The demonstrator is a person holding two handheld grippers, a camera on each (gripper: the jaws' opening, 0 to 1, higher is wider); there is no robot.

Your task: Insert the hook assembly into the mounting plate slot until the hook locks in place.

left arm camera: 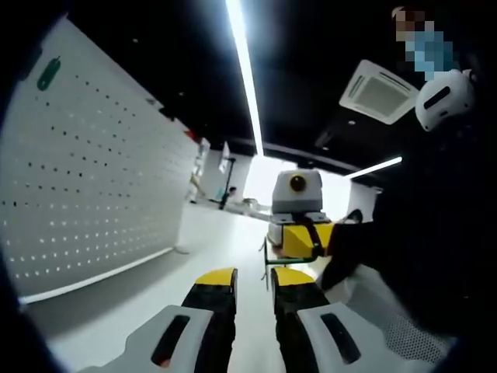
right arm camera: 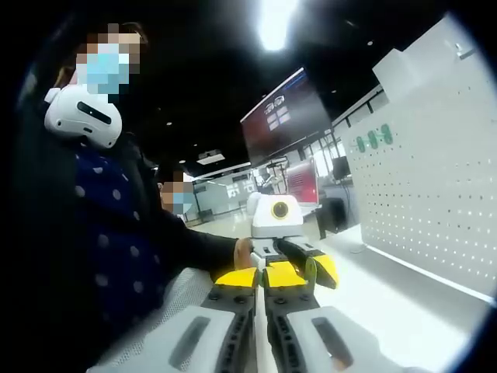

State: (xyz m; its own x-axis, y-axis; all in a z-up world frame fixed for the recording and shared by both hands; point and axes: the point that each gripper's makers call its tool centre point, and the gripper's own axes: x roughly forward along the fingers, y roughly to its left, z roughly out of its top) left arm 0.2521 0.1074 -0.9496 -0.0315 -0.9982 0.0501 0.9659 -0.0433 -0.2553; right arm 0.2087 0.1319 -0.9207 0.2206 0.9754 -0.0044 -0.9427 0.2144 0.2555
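Standing upright: pegboard [left arm camera: 93, 171]; left claw [left arm camera: 252, 295], right claw [right arm camera: 260, 284] nearly closed.

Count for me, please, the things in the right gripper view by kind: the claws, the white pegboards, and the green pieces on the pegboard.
Claws: 2, the right claw at the bottom and the left claw ahead of it
White pegboard: 1
Green pieces high on the pegboard: 3
Total: 6

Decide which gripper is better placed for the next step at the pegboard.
Right, probably: a thin green piece sits at the right gripper, while the left gripper stands open, holding nothing. The pegboard is beside both.
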